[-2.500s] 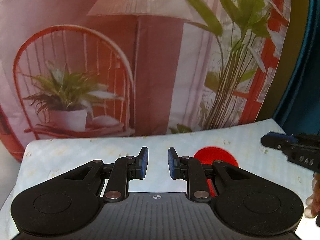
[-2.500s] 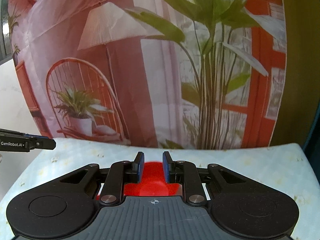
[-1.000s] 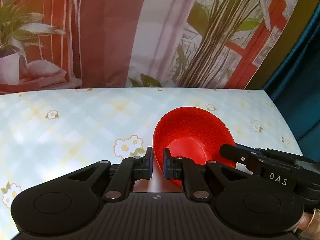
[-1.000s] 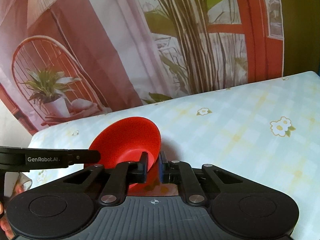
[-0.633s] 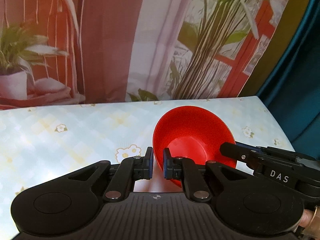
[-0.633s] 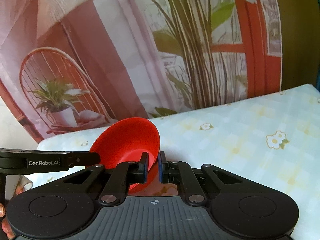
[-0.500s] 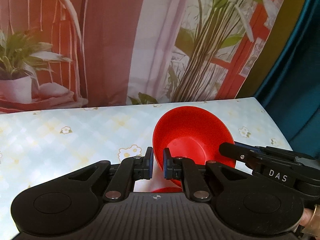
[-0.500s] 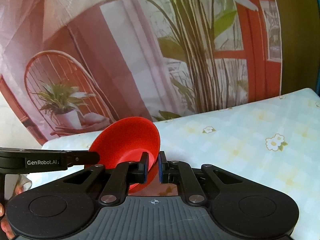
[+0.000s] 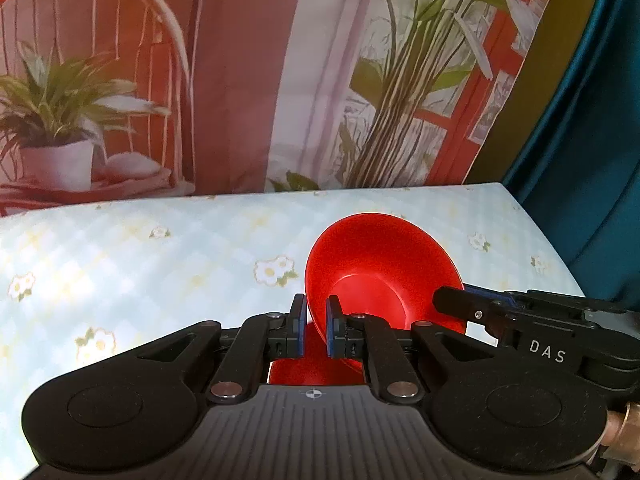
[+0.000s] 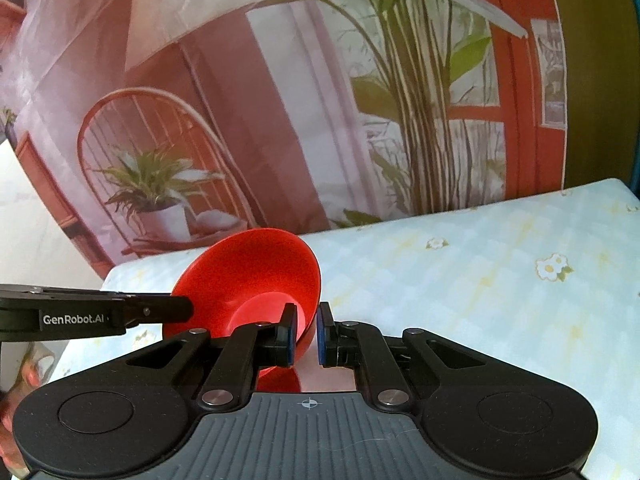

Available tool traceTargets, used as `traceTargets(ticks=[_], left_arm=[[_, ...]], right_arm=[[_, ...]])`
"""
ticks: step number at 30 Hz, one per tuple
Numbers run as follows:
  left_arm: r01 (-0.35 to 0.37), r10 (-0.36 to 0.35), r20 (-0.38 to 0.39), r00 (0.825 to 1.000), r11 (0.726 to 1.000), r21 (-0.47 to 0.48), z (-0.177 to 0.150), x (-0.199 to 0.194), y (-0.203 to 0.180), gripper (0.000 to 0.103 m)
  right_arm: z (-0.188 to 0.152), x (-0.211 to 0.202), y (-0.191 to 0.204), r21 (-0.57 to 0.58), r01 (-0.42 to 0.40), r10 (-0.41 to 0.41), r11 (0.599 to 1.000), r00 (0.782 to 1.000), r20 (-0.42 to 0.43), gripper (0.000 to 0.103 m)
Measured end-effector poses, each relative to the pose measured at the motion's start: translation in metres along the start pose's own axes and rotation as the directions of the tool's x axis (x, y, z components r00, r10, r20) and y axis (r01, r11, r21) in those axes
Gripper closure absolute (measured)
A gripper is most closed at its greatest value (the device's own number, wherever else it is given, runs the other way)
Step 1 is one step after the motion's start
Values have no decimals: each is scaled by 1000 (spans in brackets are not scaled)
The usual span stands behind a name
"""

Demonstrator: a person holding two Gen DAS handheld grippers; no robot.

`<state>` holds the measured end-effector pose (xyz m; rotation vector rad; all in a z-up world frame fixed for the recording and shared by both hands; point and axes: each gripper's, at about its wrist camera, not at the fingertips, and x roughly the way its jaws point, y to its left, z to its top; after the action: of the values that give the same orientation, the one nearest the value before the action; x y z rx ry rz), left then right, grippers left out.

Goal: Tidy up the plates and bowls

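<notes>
A red bowl (image 9: 380, 264) is held in the air above the table by both grippers. My left gripper (image 9: 313, 330) is shut on its left rim. My right gripper (image 10: 305, 338) is shut on its right rim; it also shows in the left wrist view (image 9: 472, 306). The bowl shows in the right wrist view too (image 10: 256, 276), with the left gripper (image 10: 176, 307) coming in from the left. A second red dish (image 9: 316, 368) lies on the table under the bowl, mostly hidden behind my gripper body; it also shows in the right wrist view (image 10: 280, 382).
The table wears a pale blue checked cloth with daisies (image 9: 160, 264). A printed backdrop with a chair and plants (image 9: 240, 80) hangs right behind the table's far edge. A teal curtain (image 9: 592, 120) is at the right.
Both grippers closed on the bowl's rims and lifted it off the table. Over the last second the bowl has risen, and the second red dish has come into view under it.
</notes>
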<state>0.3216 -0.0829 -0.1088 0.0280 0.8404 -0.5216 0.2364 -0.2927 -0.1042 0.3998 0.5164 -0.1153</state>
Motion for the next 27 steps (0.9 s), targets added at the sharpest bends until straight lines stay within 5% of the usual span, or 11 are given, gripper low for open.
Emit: traceTargets(ticks=[27], left_arm=[[-1,-1,-55,998,999,-34,-47,-3,18,92]], right_arm=[[-42,4,14,-2,-7,6,1000,996,-94,93]])
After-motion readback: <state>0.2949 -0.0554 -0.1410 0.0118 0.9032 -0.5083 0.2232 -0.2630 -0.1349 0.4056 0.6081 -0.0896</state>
